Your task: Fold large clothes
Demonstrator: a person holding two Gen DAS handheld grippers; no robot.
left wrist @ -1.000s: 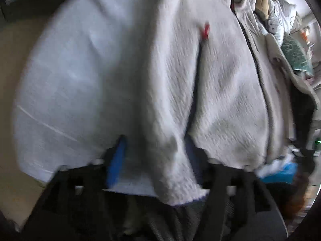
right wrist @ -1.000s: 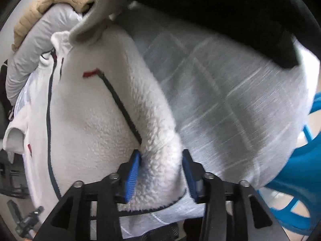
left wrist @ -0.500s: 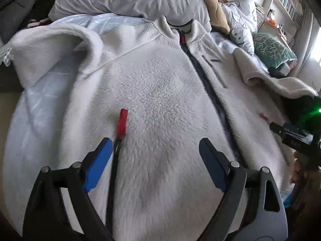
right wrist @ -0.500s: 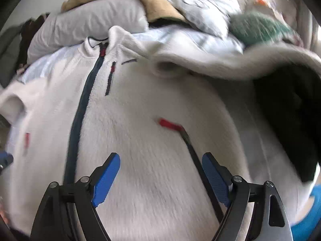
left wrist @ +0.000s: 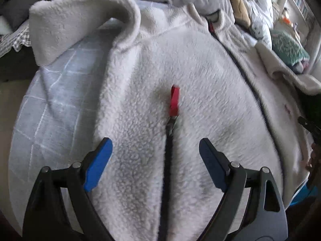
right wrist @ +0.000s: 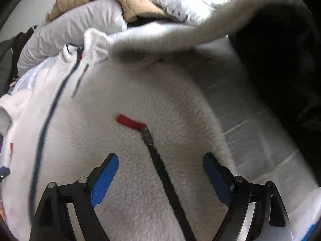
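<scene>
Both tongs (left wrist: 155, 164) (right wrist: 160, 177) gape over fleece jacket (left wrist: 200, 76).

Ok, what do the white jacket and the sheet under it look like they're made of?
White jacket: looks like sherpa-type fleece, matte, with a nubby, curly pile all over. Sheet: seems a thin, smooth woven fabric, pale blue-grey with fine white grid lines; cotton or a blend, I can't tell.

Black fingers (left wrist: 240, 180), blue pads (right wrist: 104, 180)
</scene>
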